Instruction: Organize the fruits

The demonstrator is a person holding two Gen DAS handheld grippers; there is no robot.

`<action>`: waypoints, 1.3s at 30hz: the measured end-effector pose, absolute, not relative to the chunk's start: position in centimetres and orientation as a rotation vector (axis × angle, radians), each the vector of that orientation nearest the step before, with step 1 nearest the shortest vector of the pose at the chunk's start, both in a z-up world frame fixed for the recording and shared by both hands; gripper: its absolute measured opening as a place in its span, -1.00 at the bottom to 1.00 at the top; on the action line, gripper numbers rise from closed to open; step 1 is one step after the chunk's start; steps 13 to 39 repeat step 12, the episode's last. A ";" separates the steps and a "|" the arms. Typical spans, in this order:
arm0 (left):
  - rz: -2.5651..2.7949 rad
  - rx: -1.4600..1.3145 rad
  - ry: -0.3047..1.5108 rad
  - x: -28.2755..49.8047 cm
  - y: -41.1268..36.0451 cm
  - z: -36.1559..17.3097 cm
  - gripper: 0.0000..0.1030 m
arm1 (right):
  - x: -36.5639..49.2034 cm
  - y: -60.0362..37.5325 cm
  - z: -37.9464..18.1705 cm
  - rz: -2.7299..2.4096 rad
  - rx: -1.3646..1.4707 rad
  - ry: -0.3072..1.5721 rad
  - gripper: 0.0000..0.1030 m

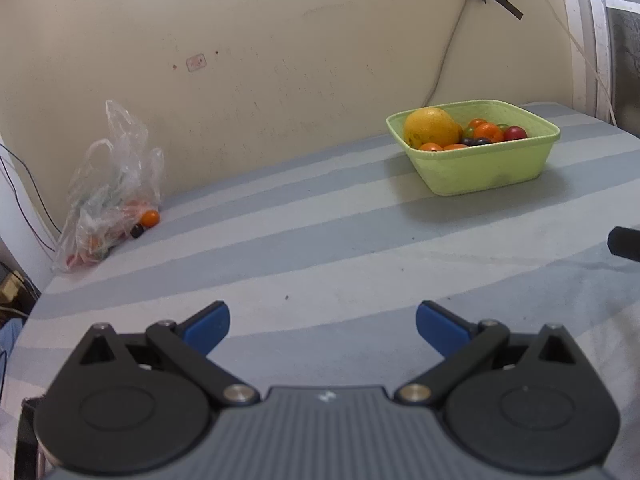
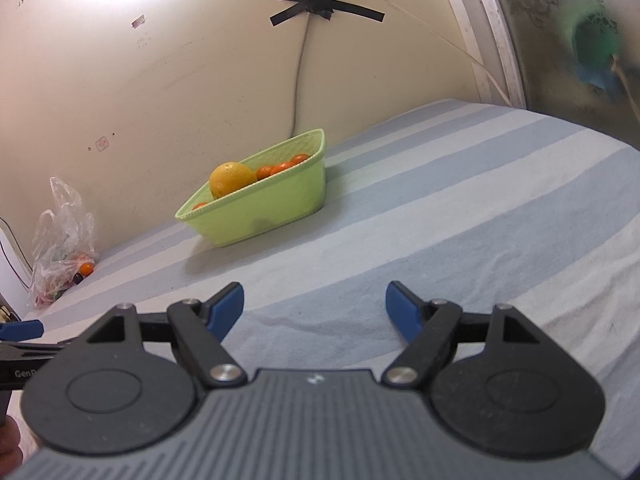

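A light green basket (image 1: 480, 172) stands at the far right of the striped bed surface. It holds a large yellow-orange fruit (image 1: 430, 126), several small oranges (image 1: 488, 132), a red fruit (image 1: 515, 133) and dark ones. A clear plastic bag (image 1: 108, 200) with more small fruits lies at the far left by the wall; a small orange (image 1: 151, 218) and a dark fruit (image 1: 137, 231) sit at its mouth. My left gripper (image 1: 322, 322) is open and empty, low over the near surface. My right gripper (image 2: 314, 308) is open and empty; the basket (image 2: 272, 204) and bag (image 2: 60, 248) lie ahead of it to the left.
The bed has a grey and pale blue striped cover (image 1: 320, 248) and meets a beige wall (image 1: 260, 60). A cable taped to the wall (image 1: 448, 52) hangs behind the basket. A window frame (image 2: 496, 32) stands at the right. The left gripper's blue tip (image 2: 24, 330) shows at the right wrist view's left edge.
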State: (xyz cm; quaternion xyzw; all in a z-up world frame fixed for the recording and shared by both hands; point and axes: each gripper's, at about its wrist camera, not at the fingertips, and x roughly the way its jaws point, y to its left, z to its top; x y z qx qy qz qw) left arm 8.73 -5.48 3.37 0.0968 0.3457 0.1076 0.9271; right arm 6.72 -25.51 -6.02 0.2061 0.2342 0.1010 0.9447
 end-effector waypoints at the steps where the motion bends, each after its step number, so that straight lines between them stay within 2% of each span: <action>1: 0.219 0.195 0.712 8.8 -5.4 3.3 1.00 | 6.7 -25.5 -6.0 0.206 0.420 0.478 0.56; 39: 0.183 0.148 0.730 8.9 -5.2 3.0 1.00 | 6.8 -25.5 -5.9 0.204 0.407 0.477 0.56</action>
